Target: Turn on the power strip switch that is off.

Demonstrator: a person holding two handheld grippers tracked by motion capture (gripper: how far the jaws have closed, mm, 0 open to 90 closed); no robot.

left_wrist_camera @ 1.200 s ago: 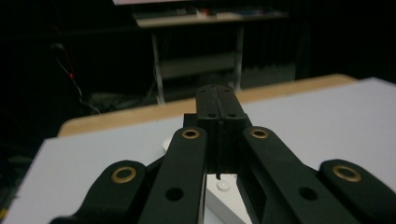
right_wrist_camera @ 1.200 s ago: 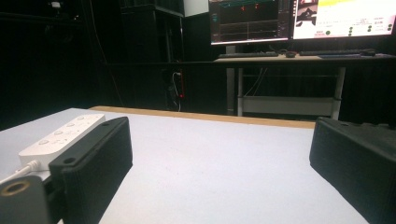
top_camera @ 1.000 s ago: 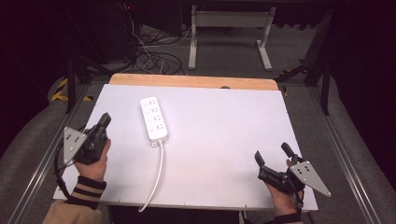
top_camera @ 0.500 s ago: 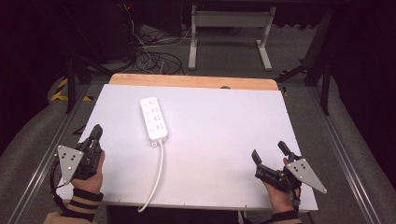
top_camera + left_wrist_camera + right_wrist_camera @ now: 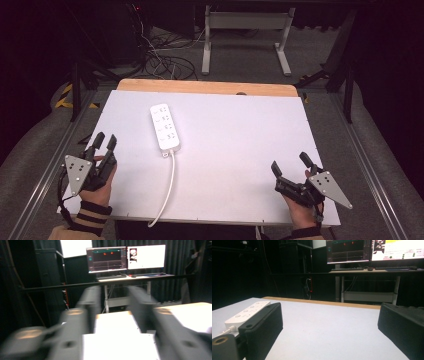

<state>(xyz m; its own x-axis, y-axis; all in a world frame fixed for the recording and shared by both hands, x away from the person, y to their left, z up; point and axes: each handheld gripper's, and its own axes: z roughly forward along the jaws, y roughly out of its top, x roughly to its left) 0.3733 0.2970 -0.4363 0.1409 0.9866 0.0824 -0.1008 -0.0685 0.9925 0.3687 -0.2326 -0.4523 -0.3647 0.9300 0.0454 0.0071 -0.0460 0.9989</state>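
Observation:
A white power strip lies on the white tabletop, left of centre, and its white cable runs toward the front edge. My left gripper is held at the table's left edge, apart from the strip, open and empty; its blurred jaws frame a gap in the left gripper view. At the front right corner, my right gripper is open wide with nothing in it. In the right gripper view the power strip lies beyond the left jaw.
A wooden strip borders the table's far edge. Metal rails run along both sides. Behind the table are loose cables on the floor, a desk frame, and monitors on a desk.
My left gripper has drawn back from beside the power strip to the table's left edge, and its jaws now show a gap. The right gripper has barely shifted.

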